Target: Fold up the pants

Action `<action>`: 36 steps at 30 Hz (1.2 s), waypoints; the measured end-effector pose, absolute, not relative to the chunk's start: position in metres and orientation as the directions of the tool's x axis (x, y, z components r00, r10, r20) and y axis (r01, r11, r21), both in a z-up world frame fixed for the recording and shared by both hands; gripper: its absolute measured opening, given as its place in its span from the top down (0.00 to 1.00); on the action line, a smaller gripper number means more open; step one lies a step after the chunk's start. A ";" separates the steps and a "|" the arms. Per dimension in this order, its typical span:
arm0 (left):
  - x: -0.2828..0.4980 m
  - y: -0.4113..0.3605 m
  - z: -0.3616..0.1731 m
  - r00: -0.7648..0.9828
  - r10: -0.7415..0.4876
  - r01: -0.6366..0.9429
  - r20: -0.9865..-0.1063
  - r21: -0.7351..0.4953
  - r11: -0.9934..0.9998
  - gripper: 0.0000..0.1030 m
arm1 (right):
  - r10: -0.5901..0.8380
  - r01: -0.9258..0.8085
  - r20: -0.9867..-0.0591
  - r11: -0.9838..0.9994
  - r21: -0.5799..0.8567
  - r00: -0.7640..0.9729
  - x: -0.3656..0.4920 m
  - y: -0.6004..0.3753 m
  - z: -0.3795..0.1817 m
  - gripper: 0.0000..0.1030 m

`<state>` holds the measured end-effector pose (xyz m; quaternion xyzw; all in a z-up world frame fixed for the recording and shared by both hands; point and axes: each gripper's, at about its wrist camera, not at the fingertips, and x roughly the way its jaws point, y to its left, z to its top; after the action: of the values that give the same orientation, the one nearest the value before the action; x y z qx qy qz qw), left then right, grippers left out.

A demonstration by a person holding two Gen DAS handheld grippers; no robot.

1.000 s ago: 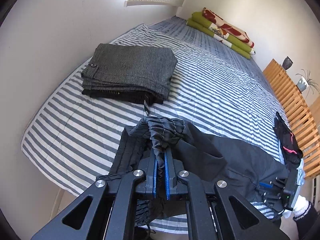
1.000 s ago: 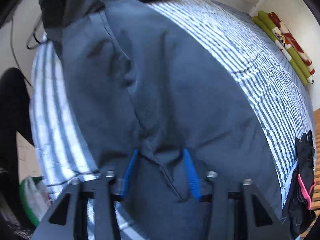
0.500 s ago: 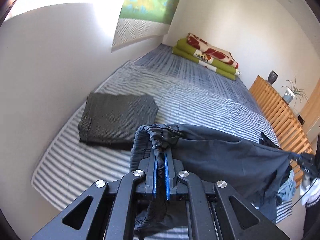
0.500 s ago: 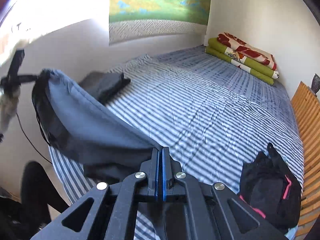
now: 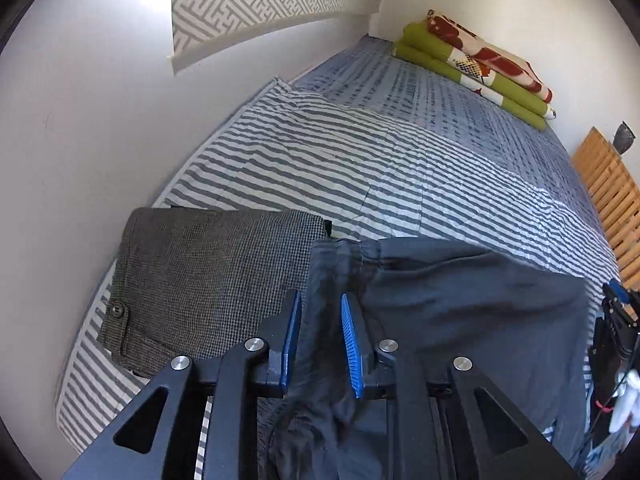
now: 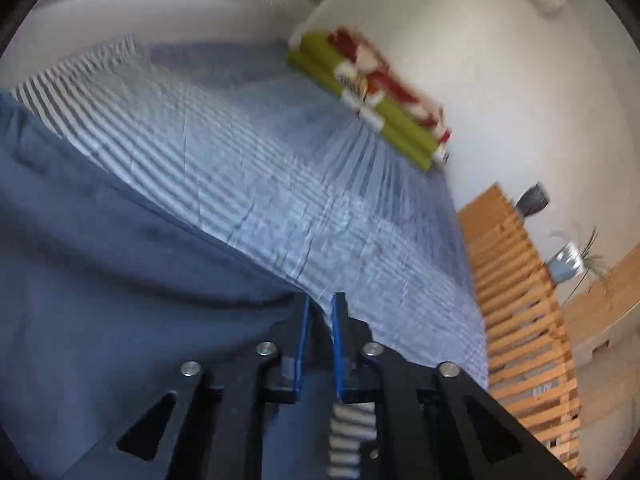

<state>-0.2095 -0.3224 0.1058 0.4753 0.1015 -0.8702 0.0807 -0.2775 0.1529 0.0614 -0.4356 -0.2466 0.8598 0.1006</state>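
Dark blue-grey pants (image 5: 460, 312) lie spread across the near end of the striped bed (image 5: 380, 168), the gathered waistband to the left. My left gripper (image 5: 320, 296) is open, its blue pads (image 5: 290, 336) standing either side of the waistband without pressing it. In the blurred right wrist view the same pants (image 6: 120, 300) fill the lower left. My right gripper (image 6: 320, 308) is open by a narrow gap at the fabric's right edge, with cloth low between the pads. The right gripper (image 5: 618, 308) also shows at the far right of the left wrist view.
A folded grey checked pair of pants (image 5: 208, 280) lies just left of the waistband, near the wall (image 5: 80, 140). Folded green and red blankets (image 5: 480, 60) sit at the bed's far end. A wooden slatted frame (image 6: 520, 300) runs along the right, with a vase (image 6: 532, 200) and plant (image 6: 576, 256).
Both grippers came down from holding the pants stretched in the air to the bed. Both have opened, and the pants now rest on the bed beside the folded grey pair.
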 end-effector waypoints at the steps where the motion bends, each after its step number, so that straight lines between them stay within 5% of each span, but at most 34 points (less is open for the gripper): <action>1: -0.205 -0.324 0.106 -0.542 -0.034 0.233 -0.839 -0.111 -0.966 0.76 | 0.371 0.049 -0.709 -0.867 -0.495 -0.600 -0.272 0.155 0.061 0.86; 4: -0.178 -0.326 0.102 -0.549 -0.044 0.201 -0.835 -0.080 -0.976 0.69 | 0.262 0.083 -0.760 -0.920 -0.382 -0.595 -0.233 0.173 0.064 0.72; 12: -0.062 -0.311 0.077 -0.545 0.014 0.081 -0.838 -0.069 -0.994 0.69 | 0.034 0.058 -0.822 -0.995 -0.080 -0.568 -0.067 0.259 0.064 0.67; 17: -0.023 -0.278 0.044 -0.490 0.065 0.009 -0.869 -0.080 -0.997 0.69 | 0.003 0.101 -0.866 -0.993 -0.062 -0.499 0.026 0.256 0.030 0.65; 23: -0.006 -0.243 0.014 -0.428 0.141 -0.018 -0.893 -0.148 -0.989 0.69 | -0.048 0.238 -0.899 -0.969 -0.063 -0.436 0.109 0.217 -0.012 0.45; 30: 0.002 -0.228 0.014 -0.423 0.172 -0.021 -0.890 -0.180 -0.983 0.69 | 0.118 0.332 -0.896 -0.902 -0.277 -0.427 0.112 0.187 -0.061 0.38; 32: 0.013 -0.224 0.020 -0.429 0.161 -0.023 -0.889 -0.168 -0.986 0.69 | 0.103 0.312 -0.909 -0.918 -0.243 -0.405 0.105 0.193 -0.061 0.38; 36: 0.015 -0.224 0.021 -0.437 0.141 -0.009 -0.888 -0.152 -0.988 0.69 | 0.053 0.254 -0.935 -0.956 -0.149 -0.349 0.089 0.214 -0.056 0.80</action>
<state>0.0151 -0.2237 0.0213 0.5288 0.0622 -0.8453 -0.0445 0.0893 0.2143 -0.0562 -0.5670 -0.1355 0.8101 -0.0619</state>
